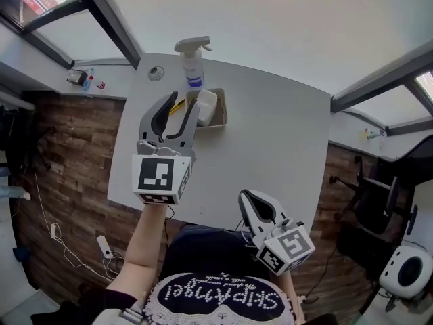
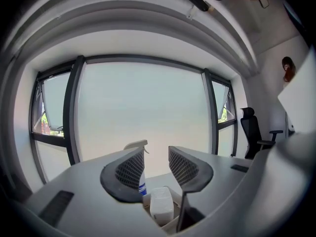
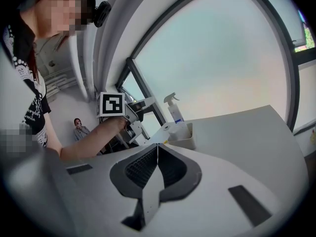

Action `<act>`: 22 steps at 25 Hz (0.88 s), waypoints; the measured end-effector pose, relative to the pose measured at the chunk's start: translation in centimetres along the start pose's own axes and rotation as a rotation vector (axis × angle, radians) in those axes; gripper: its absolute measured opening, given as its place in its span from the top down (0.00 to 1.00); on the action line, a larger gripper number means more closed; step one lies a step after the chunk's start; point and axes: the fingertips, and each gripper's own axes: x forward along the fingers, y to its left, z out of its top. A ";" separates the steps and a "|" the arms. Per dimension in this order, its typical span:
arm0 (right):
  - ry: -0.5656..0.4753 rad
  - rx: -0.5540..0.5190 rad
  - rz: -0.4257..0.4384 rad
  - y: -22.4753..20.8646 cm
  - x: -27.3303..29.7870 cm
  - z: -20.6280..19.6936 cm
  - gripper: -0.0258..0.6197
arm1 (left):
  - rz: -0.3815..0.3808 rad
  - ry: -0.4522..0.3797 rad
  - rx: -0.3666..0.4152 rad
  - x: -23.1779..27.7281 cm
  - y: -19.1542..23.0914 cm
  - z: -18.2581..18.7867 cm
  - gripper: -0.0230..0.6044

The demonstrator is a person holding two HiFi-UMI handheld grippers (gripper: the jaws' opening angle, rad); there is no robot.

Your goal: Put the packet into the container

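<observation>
A white packet [image 1: 206, 106] lies inside the beige container [image 1: 220, 118] at the far side of the table, and it shows again low down in the left gripper view [image 2: 161, 205]. My left gripper [image 1: 184, 101] hovers just over the container's left end. Its jaws [image 2: 155, 164] stand apart with nothing between them and the packet below. My right gripper [image 1: 246, 202] is shut and empty above the table's near edge. From there the container [image 3: 186, 142] with the packet [image 3: 177, 131] sits well ahead of its closed tips [image 3: 157, 147].
A spray bottle [image 1: 193, 62] stands right behind the container. A round grommet [image 1: 156, 72] sits in the grey table [image 1: 270, 141] at the far left. Wooden floor surrounds the table, with an office chair [image 1: 369, 188] to the right and cables on the left.
</observation>
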 end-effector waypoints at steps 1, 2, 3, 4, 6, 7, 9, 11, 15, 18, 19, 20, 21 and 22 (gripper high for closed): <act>0.002 -0.006 0.005 0.2 0.0 -0.1 0.94 | -0.004 -0.010 0.000 -0.5 -0.2 0.4 0.70; 0.004 -0.013 0.011 0.4 0.0 -0.1 0.94 | -0.009 -0.018 0.003 -1.1 -0.3 0.7 0.71; 0.005 -0.021 0.017 0.7 0.1 -0.1 0.94 | -0.013 -0.024 0.007 -1.6 -0.5 1.0 0.72; 0.007 -0.028 0.023 0.9 0.1 0.0 0.94 | -0.015 -0.029 0.011 -2.1 -0.7 1.2 0.73; 0.007 -0.043 0.030 1.1 0.1 0.1 0.94 | -0.011 -0.036 0.017 -3.3 -1.1 1.6 0.74; 0.003 -0.050 0.030 1.1 0.2 0.2 0.94 | -0.007 -0.040 0.020 -3.9 -1.3 1.7 0.74; -0.010 -0.064 0.027 0.9 0.3 0.6 0.94 | -0.005 -0.047 0.016 -5.0 -1.7 1.8 0.74; -0.016 -0.075 0.021 0.7 0.3 0.8 0.94 | -0.006 -0.049 -0.007 -6.1 -2.1 1.7 0.74; 0.002 -0.095 0.009 0.5 0.5 0.2 0.94 | 0.007 -0.031 -0.047 -8.7 -3.0 0.8 0.76; 0.010 -0.111 0.004 0.6 0.6 0.0 0.94 | 0.006 -0.018 -0.073 -10.3 -4.0 0.0 0.77; 0.008 -0.115 0.005 0.6 0.6 0.0 0.94 | 0.003 -0.013 -0.078 -10.7 -4.3 -0.3 0.77; 0.006 -0.117 0.006 0.6 0.6 0.0 0.94 | -0.001 -0.008 -0.082 -11.0 -4.7 -0.6 0.77; 0.005 -0.116 0.005 0.7 0.6 0.0 0.94 | -0.005 -0.001 -0.085 -11.3 -5.0 -0.9 0.77; 0.005 -0.114 0.003 0.7 0.6 -0.1 0.94 | -0.010 0.006 -0.088 -11.6 -5.3 -1.3 0.77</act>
